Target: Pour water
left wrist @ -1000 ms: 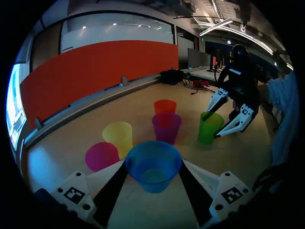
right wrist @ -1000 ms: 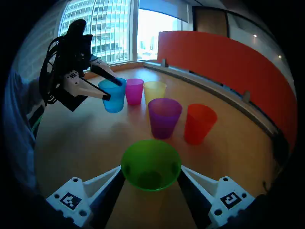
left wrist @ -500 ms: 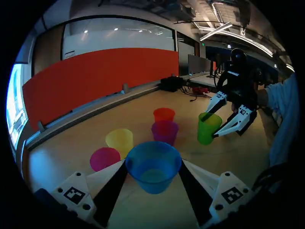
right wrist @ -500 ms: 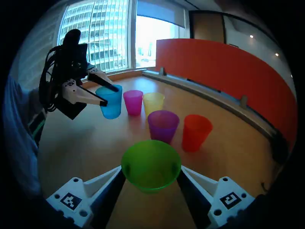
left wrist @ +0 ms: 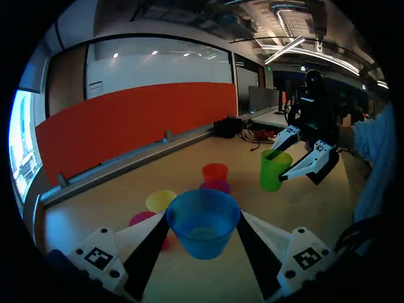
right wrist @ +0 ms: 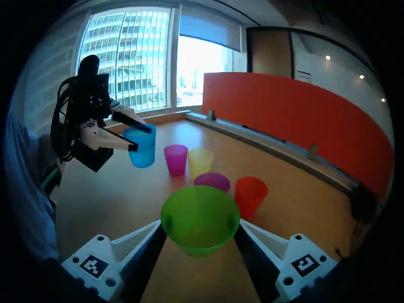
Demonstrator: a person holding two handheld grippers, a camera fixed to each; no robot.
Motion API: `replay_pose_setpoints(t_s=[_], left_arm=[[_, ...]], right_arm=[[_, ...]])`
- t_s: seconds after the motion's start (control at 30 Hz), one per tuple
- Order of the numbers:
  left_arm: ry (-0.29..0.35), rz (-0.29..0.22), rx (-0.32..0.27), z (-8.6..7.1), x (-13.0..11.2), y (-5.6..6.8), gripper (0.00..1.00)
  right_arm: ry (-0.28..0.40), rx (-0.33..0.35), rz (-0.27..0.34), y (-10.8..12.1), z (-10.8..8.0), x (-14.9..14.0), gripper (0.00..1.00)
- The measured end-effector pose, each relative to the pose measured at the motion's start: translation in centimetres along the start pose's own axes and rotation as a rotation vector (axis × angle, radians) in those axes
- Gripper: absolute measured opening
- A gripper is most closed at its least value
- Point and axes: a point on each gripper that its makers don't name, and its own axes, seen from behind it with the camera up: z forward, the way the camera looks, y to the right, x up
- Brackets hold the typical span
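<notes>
My left gripper (left wrist: 202, 233) is shut on a blue cup (left wrist: 203, 221) with a little water in it, held upright above the table. The same blue cup (right wrist: 141, 145) and left gripper (right wrist: 134, 137) appear at the left of the right gripper view. My right gripper (right wrist: 200, 228) is shut on a green cup (right wrist: 200, 218), also lifted and upright. In the left gripper view the green cup (left wrist: 273, 169) hangs at the right in the right gripper (left wrist: 279, 164).
On the wooden table (right wrist: 126, 197) below stand a pink cup (right wrist: 175, 159), a yellow cup (right wrist: 200, 162), a purple cup (right wrist: 213, 180) and a red cup (right wrist: 249, 196). A low orange wall (right wrist: 298, 116) runs along the far edge. A person's sleeve (left wrist: 373, 151) is at the right.
Both grippers have risen with their cups, so the blue and green cups are off the table and the four standing cups look lower and smaller.
</notes>
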Motion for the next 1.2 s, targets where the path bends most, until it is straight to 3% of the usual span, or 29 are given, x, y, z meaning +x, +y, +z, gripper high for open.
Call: replay_pose_setpoints(t_s=[0.67,1.2], left_arm=[[0.158,-0.001,0.025,-3.3,6.5,1.0,0.88],[0.247,-0.036,0.019,-5.0,9.4,1.7,0.88]], right_arm=[[0.215,-0.042,-0.011,0.0,-3.3,8.3,0.9],[0.314,-0.057,-0.025,-0.1,-4.6,12.3,0.9]])
